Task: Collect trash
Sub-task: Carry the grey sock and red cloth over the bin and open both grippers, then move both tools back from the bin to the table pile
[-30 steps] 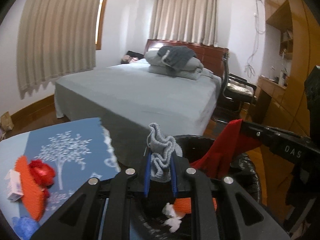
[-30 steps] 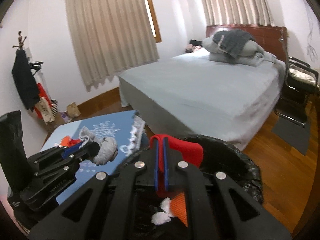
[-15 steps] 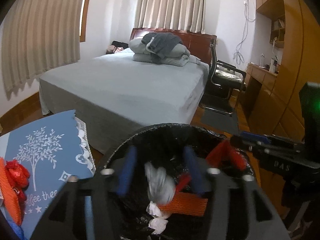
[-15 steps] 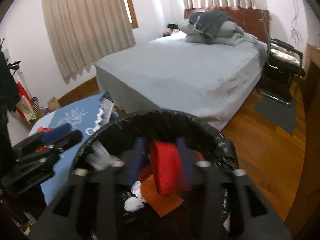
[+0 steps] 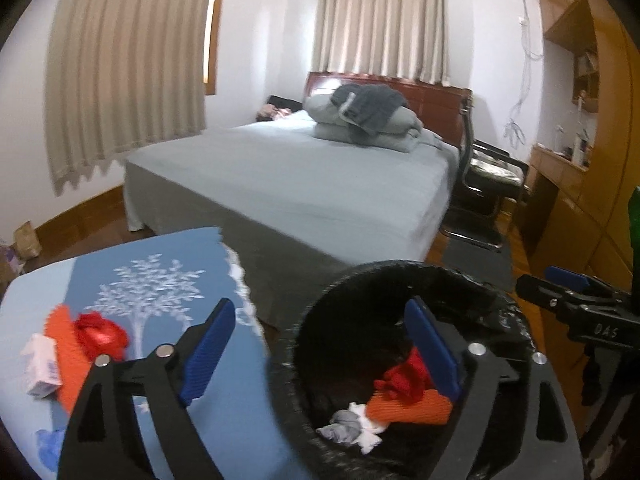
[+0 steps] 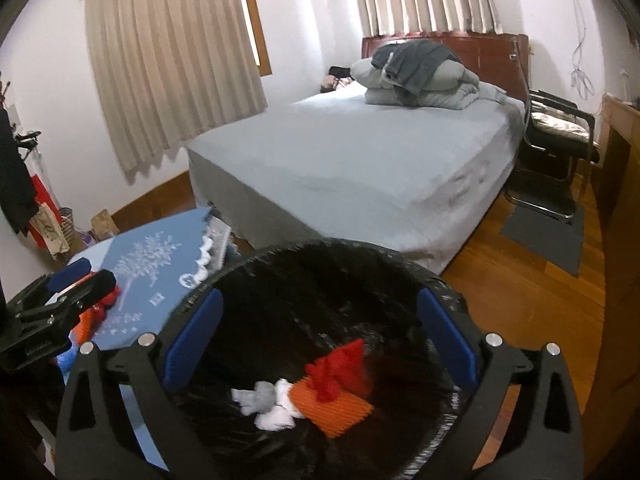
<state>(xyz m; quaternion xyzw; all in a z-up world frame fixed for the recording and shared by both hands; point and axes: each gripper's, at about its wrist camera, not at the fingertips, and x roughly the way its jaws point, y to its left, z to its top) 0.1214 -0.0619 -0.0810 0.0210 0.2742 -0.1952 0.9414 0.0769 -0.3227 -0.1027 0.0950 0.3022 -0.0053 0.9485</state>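
A black-lined trash bin (image 5: 384, 276) (image 6: 328, 248) stands beside the table. Inside lie a red cloth (image 5: 404, 380) (image 6: 340, 368), an orange ridged piece (image 5: 412, 408) (image 6: 336, 408), and grey and white scraps (image 5: 348, 430) (image 6: 268, 404). My left gripper (image 5: 320, 332) is open and empty, straddling the bin's left rim. My right gripper (image 6: 320, 320) is open and empty above the bin. On the blue tablecloth (image 5: 160, 288) remain an orange piece (image 5: 66, 360), a red wad (image 5: 102, 334), a small white box (image 5: 42, 364) and a blue scrap (image 5: 50, 448).
A grey bed (image 5: 304, 176) with folded bedding stands behind the bin. A black chair (image 6: 556, 132) and wooden cabinets (image 5: 580, 200) are at the right. A dark mat (image 6: 544, 236) lies on the wood floor. Bags stand by the left wall (image 6: 48, 224).
Both grippers opened over the bin. The grey cloth dropped from the left one and the red cloth from the right; both now lie in the bin.
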